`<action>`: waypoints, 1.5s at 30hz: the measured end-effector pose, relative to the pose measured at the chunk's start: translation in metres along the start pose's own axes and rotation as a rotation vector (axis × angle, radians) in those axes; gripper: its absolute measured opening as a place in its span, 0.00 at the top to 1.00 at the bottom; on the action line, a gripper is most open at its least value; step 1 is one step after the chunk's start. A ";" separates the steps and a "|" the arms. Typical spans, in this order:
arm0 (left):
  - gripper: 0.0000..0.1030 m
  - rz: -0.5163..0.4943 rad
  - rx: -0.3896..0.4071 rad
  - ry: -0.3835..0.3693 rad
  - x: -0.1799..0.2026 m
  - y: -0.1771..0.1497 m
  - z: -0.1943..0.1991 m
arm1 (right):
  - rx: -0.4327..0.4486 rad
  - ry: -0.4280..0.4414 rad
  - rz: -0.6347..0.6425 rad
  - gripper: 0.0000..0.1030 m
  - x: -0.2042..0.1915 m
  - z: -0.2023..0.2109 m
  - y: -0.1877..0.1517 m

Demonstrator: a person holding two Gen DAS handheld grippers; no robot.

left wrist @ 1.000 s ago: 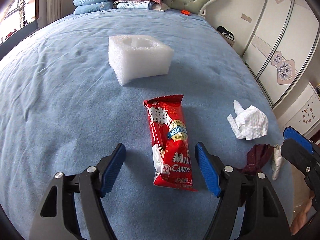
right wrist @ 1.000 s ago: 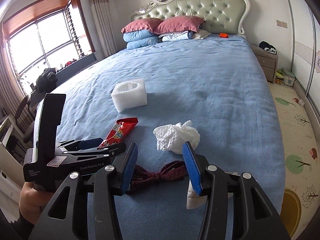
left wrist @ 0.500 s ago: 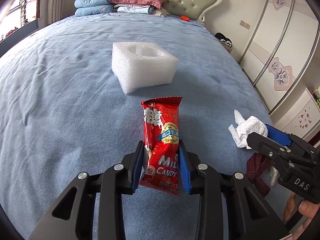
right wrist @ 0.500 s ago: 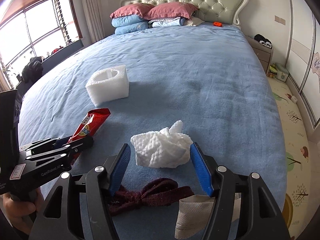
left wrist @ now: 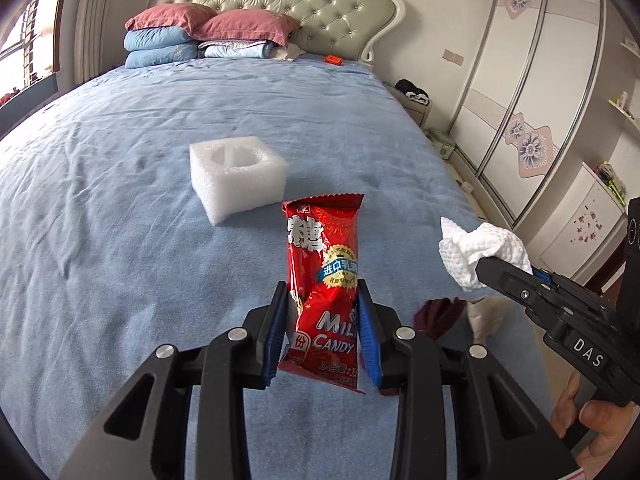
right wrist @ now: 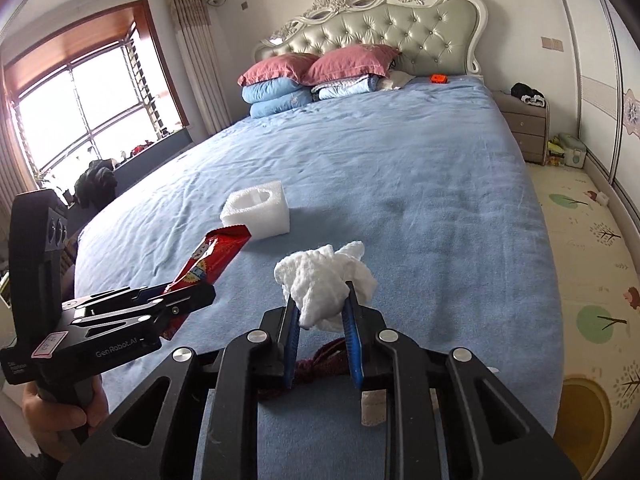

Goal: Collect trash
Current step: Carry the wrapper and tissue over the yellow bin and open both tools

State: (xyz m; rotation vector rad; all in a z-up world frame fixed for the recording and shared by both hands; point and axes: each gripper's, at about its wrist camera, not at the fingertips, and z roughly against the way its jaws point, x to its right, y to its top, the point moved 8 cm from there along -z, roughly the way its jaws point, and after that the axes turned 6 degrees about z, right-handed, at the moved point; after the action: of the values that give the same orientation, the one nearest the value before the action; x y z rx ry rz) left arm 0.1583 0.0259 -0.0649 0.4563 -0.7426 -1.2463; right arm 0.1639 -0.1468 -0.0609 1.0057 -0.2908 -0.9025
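A red candy wrapper [left wrist: 324, 280] is held up off the blue bed [left wrist: 120, 208], with my left gripper [left wrist: 322, 300] shut on its lower half. From the right wrist view the same wrapper [right wrist: 212, 256] sticks out of the left gripper [right wrist: 188, 296]. A crumpled white tissue [right wrist: 326, 280] sits between the blue pads of my right gripper [right wrist: 320, 296]. Its jaws are closing and the pads press into the tissue. The left wrist view shows the tissue [left wrist: 480, 248] raised at the right gripper's tip [left wrist: 490, 266]. A white foam block [left wrist: 240, 176] rests on the bed beyond.
A dark red cloth strip [right wrist: 324, 356] and a small pale fabric piece [right wrist: 372, 400] lie on the bed below the right gripper. Pillows [left wrist: 208, 36] are stacked at the headboard. The bed edge and a patterned floor mat [right wrist: 592, 280] are to the right.
The left gripper closed on the candy wrapper and lifted it off the bed. The right gripper moved forward around the tissue, closed on it and raised it.
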 end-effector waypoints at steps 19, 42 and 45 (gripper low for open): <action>0.67 -0.288 -0.126 -0.226 0.219 -0.076 -0.007 | 0.177 -0.220 -0.208 0.80 0.139 0.184 -0.074; 0.67 -0.516 -0.507 -0.256 0.366 -0.205 -0.131 | 0.060 -0.395 -0.548 0.80 0.282 0.213 -0.231; 0.67 -0.518 -0.529 -0.250 0.366 -0.208 -0.142 | 0.044 -0.394 -0.564 0.80 0.292 0.204 -0.238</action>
State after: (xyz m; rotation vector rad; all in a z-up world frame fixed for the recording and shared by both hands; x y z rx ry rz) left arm 0.1688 -0.3937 -0.2107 0.0492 -0.4796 -1.9426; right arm 0.1002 -0.5466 -0.2006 0.9603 -0.3645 -1.6198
